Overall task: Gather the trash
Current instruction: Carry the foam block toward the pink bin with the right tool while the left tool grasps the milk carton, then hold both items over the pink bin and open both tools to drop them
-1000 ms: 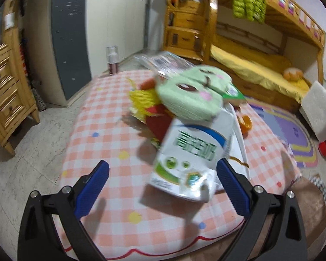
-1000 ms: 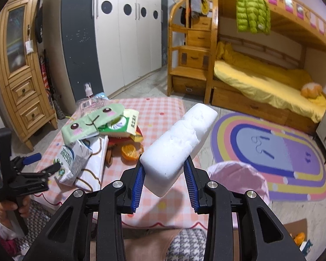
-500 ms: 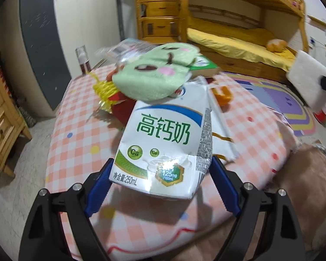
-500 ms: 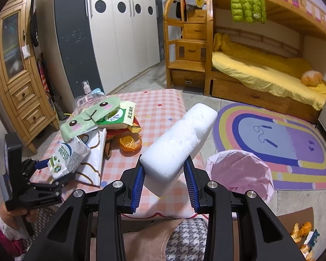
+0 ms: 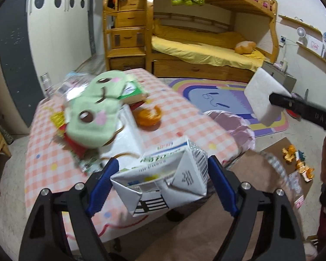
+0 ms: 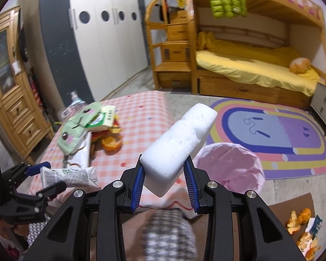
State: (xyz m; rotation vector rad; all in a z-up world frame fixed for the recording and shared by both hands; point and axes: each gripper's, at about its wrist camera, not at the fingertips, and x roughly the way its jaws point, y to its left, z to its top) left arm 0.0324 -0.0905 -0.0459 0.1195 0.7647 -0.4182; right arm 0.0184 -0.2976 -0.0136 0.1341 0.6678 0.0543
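A white and green milk carton (image 5: 163, 178) sits bottom-first between the blue pads of my left gripper (image 5: 163, 163). The jaws are closing on it, and it hangs clear of the table's near edge. The right wrist view shows the same carton (image 6: 71, 176) in the left gripper (image 6: 54, 176) at the lower left. My right gripper (image 6: 164, 174) is shut on a long white foam block (image 6: 178, 145), which sticks out forward above the table's front edge. That foam block (image 5: 260, 95) also shows at the right of the left wrist view.
The pink checked table (image 6: 141, 113) carries a green frog-face pouch (image 5: 93, 113), wrappers, a white bag and orange peel (image 5: 148, 116). A pink-lined bin (image 6: 228, 163) stands right of the table. More peel lies on cardboard (image 6: 300, 224) on the floor. A rainbow rug (image 6: 271, 130) and bunk bed lie beyond.
My left gripper has closed around the milk carton and lifted it off the table toward the near edge. The right gripper has carried the foam block sideways, and the pink bin now shows closer.
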